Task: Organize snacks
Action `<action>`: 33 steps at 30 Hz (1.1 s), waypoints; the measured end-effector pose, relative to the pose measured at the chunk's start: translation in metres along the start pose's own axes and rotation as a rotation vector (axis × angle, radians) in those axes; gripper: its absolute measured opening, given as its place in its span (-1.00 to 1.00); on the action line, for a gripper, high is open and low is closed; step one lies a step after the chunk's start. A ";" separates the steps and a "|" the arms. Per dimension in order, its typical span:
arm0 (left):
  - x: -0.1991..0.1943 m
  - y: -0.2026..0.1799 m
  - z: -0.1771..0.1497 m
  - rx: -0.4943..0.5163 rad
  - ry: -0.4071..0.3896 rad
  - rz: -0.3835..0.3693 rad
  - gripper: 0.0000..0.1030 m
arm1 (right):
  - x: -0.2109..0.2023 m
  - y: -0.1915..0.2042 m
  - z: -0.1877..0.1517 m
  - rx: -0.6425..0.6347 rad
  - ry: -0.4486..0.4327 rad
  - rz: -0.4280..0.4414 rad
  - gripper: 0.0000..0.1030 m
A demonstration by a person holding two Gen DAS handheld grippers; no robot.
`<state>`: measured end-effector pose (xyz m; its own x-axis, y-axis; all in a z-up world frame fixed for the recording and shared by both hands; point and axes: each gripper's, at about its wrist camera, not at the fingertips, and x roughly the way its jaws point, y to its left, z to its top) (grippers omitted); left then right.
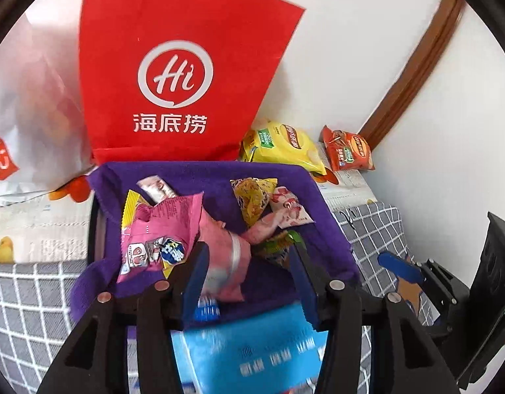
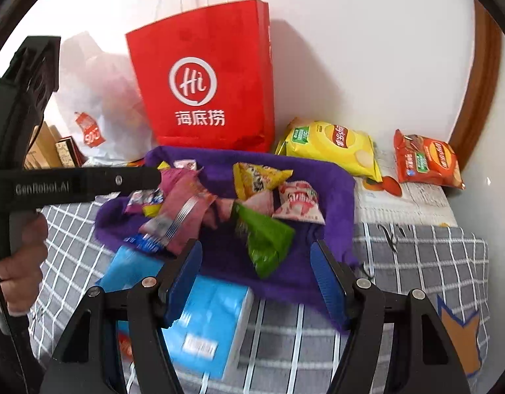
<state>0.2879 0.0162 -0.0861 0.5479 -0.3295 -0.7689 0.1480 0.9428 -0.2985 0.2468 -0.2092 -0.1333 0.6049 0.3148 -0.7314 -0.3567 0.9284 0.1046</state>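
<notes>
A purple cloth-lined bin [image 1: 200, 170] [image 2: 338, 180] holds several snack packets: a pink one [image 1: 164, 226], a long pink one [image 1: 224, 262] [image 2: 183, 216], a yellow one [image 1: 252, 200] [image 2: 255, 180], a green one [image 2: 269, 243] and a red-white one [image 2: 298, 203]. My left gripper [image 1: 249, 279] hangs over the bin with its jaws apart. The long pink packet lies below them against the left pad and is not pinched. My right gripper [image 2: 255, 282] is open and empty over the bin's near edge. A yellow chips bag [image 2: 334, 147] and an orange chips bag [image 2: 426, 161] lie behind the bin on the right.
A red paper bag [image 1: 173, 75] [image 2: 203, 82] stands behind the bin against the white wall, with a white plastic bag [image 2: 98, 105] to its left. A blue tissue pack [image 2: 213, 321] [image 1: 252, 351] lies in front on the grey checked cloth [image 2: 416, 262]. A person's hand [image 2: 19, 262] grips the left gripper's handle.
</notes>
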 end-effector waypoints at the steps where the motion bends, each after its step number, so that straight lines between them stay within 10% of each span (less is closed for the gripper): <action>1: -0.005 -0.003 -0.004 0.005 -0.002 0.008 -0.05 | -0.006 0.003 -0.007 0.000 0.002 0.001 0.32; 15: -0.054 -0.009 -0.093 0.019 0.025 0.034 0.06 | -0.027 0.037 -0.118 0.009 0.142 0.052 0.32; 33: -0.086 -0.008 -0.147 0.017 0.026 0.022 0.07 | -0.031 0.066 -0.177 -0.017 0.205 0.251 0.46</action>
<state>0.1189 0.0299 -0.1008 0.5299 -0.3093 -0.7896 0.1502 0.9506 -0.2716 0.0788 -0.1924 -0.2230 0.3415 0.4852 -0.8050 -0.4895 0.8230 0.2884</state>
